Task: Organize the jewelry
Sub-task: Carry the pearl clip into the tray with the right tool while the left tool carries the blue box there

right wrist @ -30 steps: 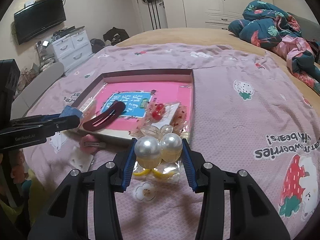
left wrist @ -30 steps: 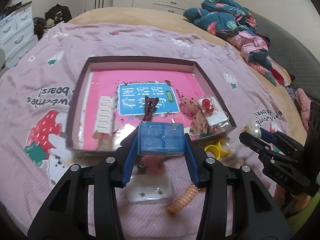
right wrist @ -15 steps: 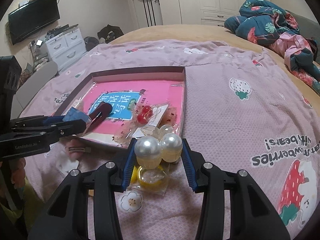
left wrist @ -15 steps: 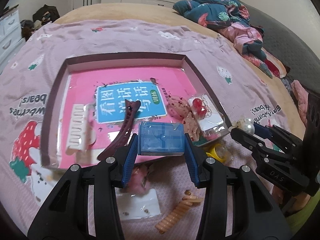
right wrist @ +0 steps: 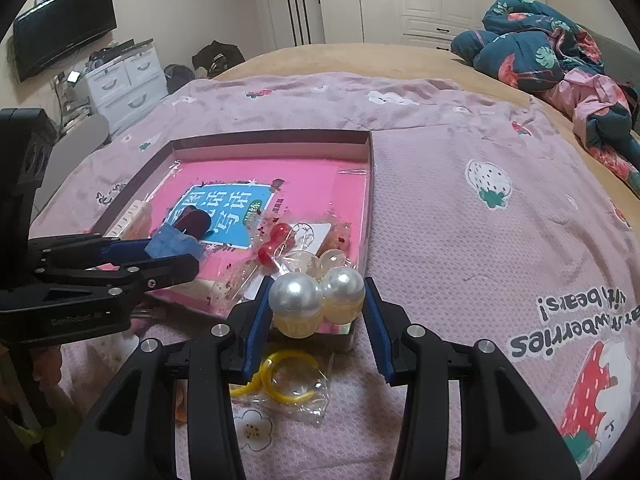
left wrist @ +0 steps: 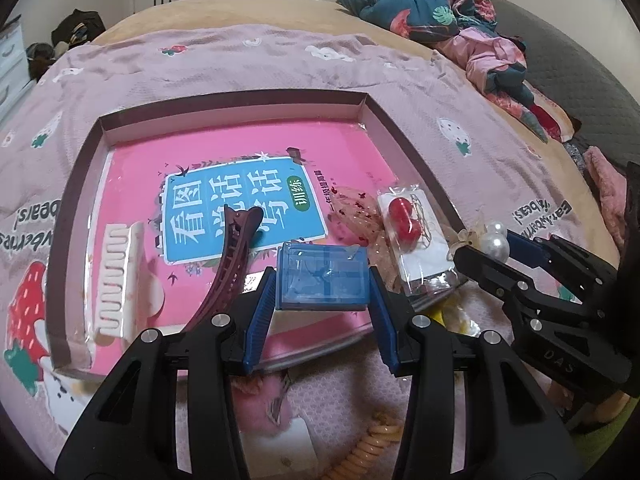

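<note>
The left gripper [left wrist: 323, 280] is clamped on a small blue box [left wrist: 323, 280], pads on its two short ends, so the box's long side runs 9 to 3 o'clock across the jaws. The right gripper [right wrist: 317, 298] pinches a pearl clip [right wrist: 317, 298], its two pearls side by side, also 9 to 3.

In the left wrist view the box hangs over the near edge of the tray [left wrist: 224, 105], which spreads from there toward 12 o'clock. On the tray floor a maroon clip [left wrist: 234, 254] lies at 10 o'clock, its length running 7 to 1; a white comb [left wrist: 116, 280] sits farther out at 9, and a packet of red beads [left wrist: 406, 222] at 2 by the right wall.

In the right wrist view the pearls hang over the tray's near right corner, the red beads just beyond at 11 o'clock.

Both loads look ready to be lowered. The free floor lies at 12 o'clock from the left gripper, which seems the nearer one; the right has only the crowded corner under it. The grippers sit near each other, so a clash is possible.
</note>
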Demonstrator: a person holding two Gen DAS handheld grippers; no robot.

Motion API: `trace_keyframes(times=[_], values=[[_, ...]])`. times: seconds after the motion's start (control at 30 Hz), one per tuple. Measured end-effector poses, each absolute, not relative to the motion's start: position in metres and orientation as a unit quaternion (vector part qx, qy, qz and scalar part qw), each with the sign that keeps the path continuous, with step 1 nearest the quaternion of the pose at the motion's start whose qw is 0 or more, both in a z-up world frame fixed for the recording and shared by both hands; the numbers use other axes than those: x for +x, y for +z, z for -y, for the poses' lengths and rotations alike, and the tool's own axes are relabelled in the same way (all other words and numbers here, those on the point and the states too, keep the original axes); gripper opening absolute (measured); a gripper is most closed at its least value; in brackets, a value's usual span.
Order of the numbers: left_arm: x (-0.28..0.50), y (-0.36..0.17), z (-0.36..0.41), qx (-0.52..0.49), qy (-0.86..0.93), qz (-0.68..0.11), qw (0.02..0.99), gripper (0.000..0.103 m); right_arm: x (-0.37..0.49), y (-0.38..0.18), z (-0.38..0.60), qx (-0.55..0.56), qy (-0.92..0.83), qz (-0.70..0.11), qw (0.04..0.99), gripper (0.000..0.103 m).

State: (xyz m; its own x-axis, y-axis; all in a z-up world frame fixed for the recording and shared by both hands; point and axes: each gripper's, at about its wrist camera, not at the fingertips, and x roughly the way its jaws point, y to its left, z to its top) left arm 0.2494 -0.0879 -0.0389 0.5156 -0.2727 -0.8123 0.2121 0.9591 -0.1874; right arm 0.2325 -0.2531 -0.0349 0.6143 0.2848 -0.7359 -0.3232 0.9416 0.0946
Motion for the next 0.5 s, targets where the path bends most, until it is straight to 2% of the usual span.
trace_keyframes(times=[0.5], values=[[0.261,-0.051,0.068,-0.04,-0.118,-0.48,0.868,0.036,0.246,-0.048,0.227,-0.034,0.187,-0.416,0.889,0.042]])
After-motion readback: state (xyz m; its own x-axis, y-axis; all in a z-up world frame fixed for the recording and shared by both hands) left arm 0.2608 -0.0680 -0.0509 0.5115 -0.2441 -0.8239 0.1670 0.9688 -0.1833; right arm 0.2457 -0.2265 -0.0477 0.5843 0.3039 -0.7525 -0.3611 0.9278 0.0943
